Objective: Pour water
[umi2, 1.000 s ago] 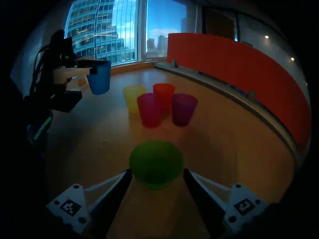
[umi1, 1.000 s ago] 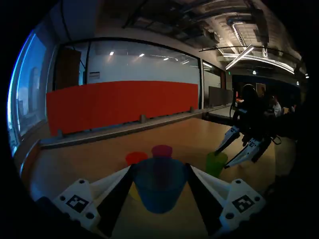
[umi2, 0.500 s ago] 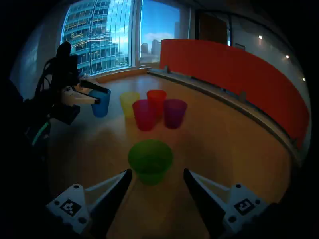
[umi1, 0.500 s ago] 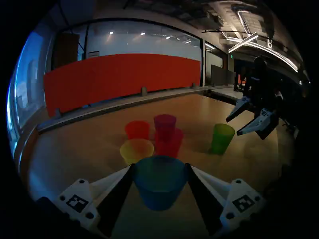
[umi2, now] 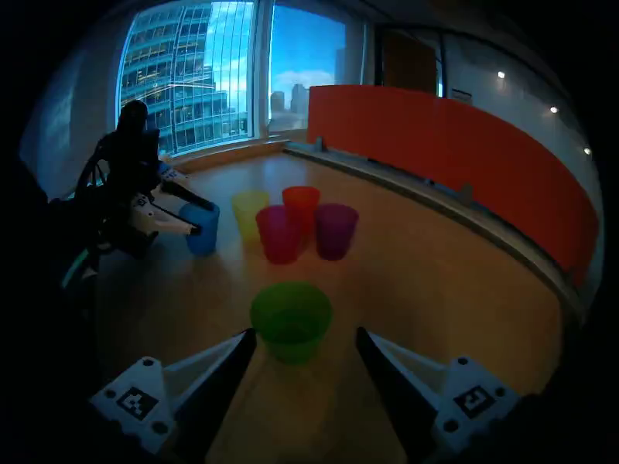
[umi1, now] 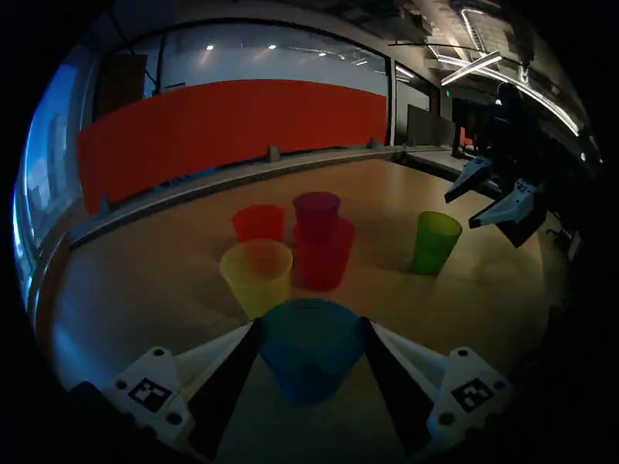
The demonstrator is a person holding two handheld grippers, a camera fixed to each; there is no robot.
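Blue translucent cup [umi1: 309, 352] clamped upright in left tongs [umi1: 309, 327]; right tongs [umi2: 304, 332] apart before green cup [umi2: 291, 319].

A wide wooden tabletop [umi1: 139, 294] was bordered by a long orange panel [umi1: 232, 124]. Through tall windows [umi2: 255, 77], glass towers [umi2: 170, 85] and blue sky [umi2: 313, 46] were seen; strip lights [umi1: 470, 68] were mounted overhead.

The left hand-held gripper [umi1: 309, 329] and right hand-held gripper [umi2: 303, 334] look alike: white tapered fingers [umi1: 213, 357] lined black inside, square black-and-white markers [umi1: 149, 393] at 7 and 5 o'clock, and dark screws [umi1: 159, 355] beside them.
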